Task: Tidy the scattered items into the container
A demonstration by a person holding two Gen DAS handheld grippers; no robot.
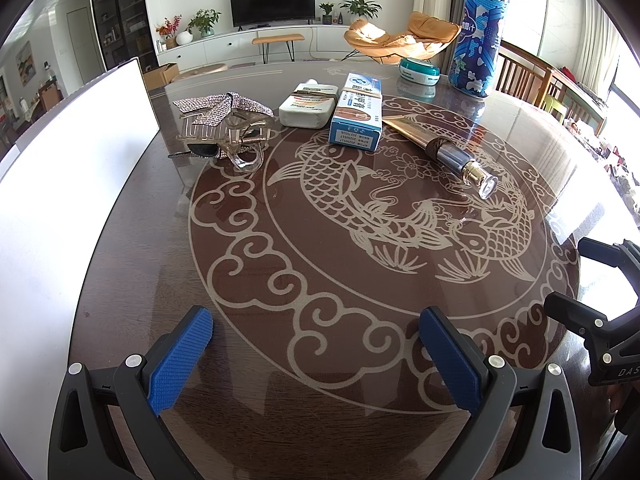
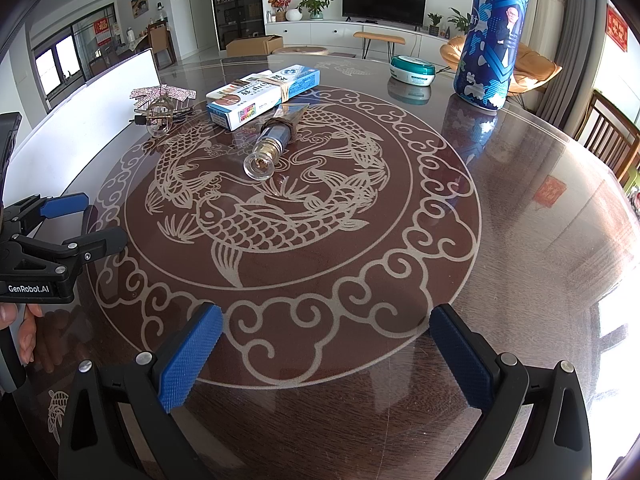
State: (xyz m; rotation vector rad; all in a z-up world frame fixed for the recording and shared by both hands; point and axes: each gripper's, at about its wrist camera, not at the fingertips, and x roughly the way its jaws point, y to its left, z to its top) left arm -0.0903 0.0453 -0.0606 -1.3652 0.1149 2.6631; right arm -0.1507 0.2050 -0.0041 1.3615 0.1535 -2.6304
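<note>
The left hand-held gripper (image 1: pixel 316 356) is hanging wide open over the worktop (image 1: pixel 320 300), holding nothing. The right hand-held gripper (image 2: pixel 326 356) is also gaping wide and empty. Farther out, a gold tube (image 1: pixel 440 148) is lying on its side on the fish picture. Just beside it a blue and white box (image 1: pixel 356 114) is sitting, with a white bottle (image 1: pixel 306 106) next to it. A sparkly hair clip (image 1: pixel 224 128) is resting near the white container (image 1: pixel 76 168), at the left.

A home living room: far off, a television (image 1: pixel 272 3) on a white cabinet (image 1: pixel 240 42) with potted plants (image 1: pixel 205 21), and an orange lounge chair (image 1: pixel 400 36) to the right.
</note>
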